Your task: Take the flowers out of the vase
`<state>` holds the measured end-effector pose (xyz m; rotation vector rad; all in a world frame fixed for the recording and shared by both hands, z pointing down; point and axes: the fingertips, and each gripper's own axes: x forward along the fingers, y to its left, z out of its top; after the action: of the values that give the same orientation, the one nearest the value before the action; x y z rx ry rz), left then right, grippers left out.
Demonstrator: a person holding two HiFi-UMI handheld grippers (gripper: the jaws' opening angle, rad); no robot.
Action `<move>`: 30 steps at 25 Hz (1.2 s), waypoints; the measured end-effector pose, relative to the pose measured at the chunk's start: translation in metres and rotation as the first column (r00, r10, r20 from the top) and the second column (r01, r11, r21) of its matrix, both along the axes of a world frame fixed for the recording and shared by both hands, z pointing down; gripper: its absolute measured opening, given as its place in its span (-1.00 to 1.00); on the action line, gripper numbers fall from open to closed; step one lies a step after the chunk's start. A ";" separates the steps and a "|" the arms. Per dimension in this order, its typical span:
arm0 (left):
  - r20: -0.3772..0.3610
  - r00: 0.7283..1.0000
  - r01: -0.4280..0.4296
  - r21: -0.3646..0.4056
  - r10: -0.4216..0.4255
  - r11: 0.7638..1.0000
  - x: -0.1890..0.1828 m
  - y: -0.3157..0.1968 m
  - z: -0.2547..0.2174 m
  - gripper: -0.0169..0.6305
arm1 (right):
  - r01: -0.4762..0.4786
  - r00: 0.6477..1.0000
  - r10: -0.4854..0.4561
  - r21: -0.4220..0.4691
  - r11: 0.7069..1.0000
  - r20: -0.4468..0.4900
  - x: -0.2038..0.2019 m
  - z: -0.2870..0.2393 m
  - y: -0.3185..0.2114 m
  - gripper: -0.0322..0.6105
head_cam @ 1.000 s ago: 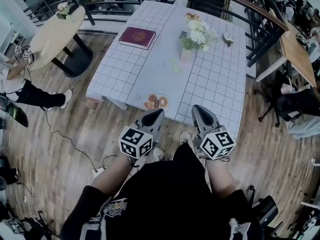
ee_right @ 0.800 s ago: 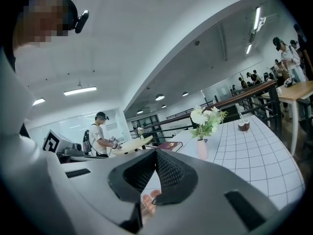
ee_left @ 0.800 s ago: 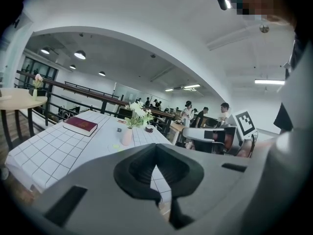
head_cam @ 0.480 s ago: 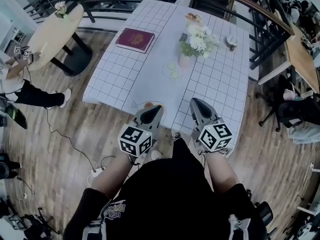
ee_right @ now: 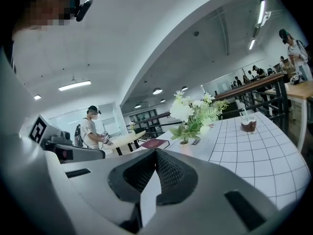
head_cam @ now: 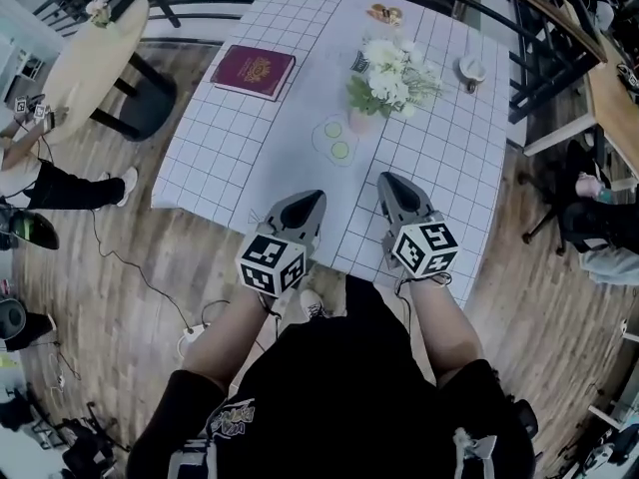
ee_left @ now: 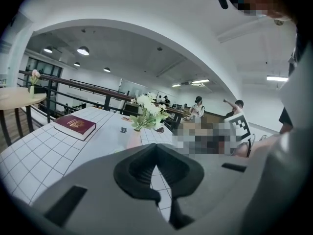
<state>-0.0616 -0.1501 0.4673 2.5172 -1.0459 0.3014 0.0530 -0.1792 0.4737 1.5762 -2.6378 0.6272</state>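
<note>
White flowers with green leaves (head_cam: 389, 76) stand in a small pale pink vase (head_cam: 362, 120) on the white grid-cloth table (head_cam: 449, 168). In the left gripper view the flowers (ee_left: 147, 112) and vase (ee_left: 133, 137) lie ahead, past the jaws. The right gripper view shows the flowers (ee_right: 195, 112) ahead and slightly right. My left gripper (head_cam: 312, 200) and right gripper (head_cam: 387, 180) hover side by side over the table's near edge, well short of the vase. Both are shut with nothing between the jaws, as their own views show for the left gripper (ee_left: 156, 146) and right gripper (ee_right: 156, 152).
A maroon book (head_cam: 254, 71) lies at the table's left. A clear saucer with two green slices (head_cam: 334, 140) sits just before the vase. A cup (head_cam: 470, 69) stands at the right and a small snack dish (head_cam: 384, 13) at the far end. A round wooden table (head_cam: 85, 63) and a railing (head_cam: 519, 8) flank the table.
Both grippers moved forward from the floor side to over the table's near edge, closer to the vase. The plate of snacks at the near edge is now hidden under the left gripper.
</note>
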 end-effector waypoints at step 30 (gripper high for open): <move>0.058 0.997 0.053 0.044 -0.055 0.998 0.058 -0.148 0.054 -0.52 | 0.132 0.972 -0.141 -0.061 0.989 -0.186 -0.001 0.142 -0.170 -0.08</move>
<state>-0.0041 -0.2981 0.5211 2.5269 -1.1527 0.3427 0.0520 -0.3489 0.6162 1.3538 -2.5426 0.5019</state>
